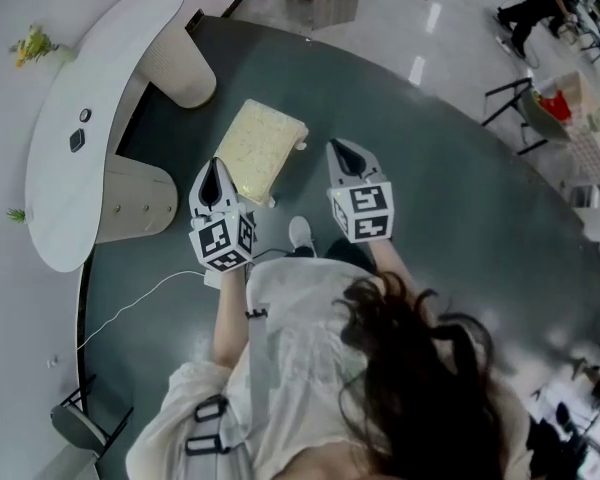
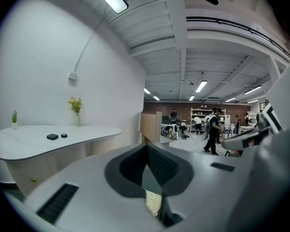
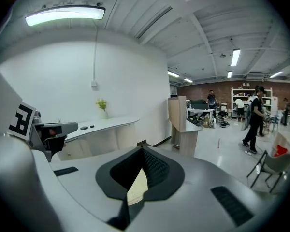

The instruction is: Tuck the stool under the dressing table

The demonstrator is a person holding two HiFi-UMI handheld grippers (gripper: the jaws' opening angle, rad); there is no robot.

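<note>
left tool (image 1: 216,170) closed | right tool (image 1: 343,153) closed | stool (image 1: 260,148) legs mostly hidden

floor: dark floor (image 1: 450,228) | on it: stool (image 1: 262,146); dressing table (image 1: 105,88); white cable (image 1: 140,301)

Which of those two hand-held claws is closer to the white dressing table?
Left. The left gripper is by the left corner of the stool, toward the dressing table; the right gripper is off the stool's right edge, farther away.
</note>
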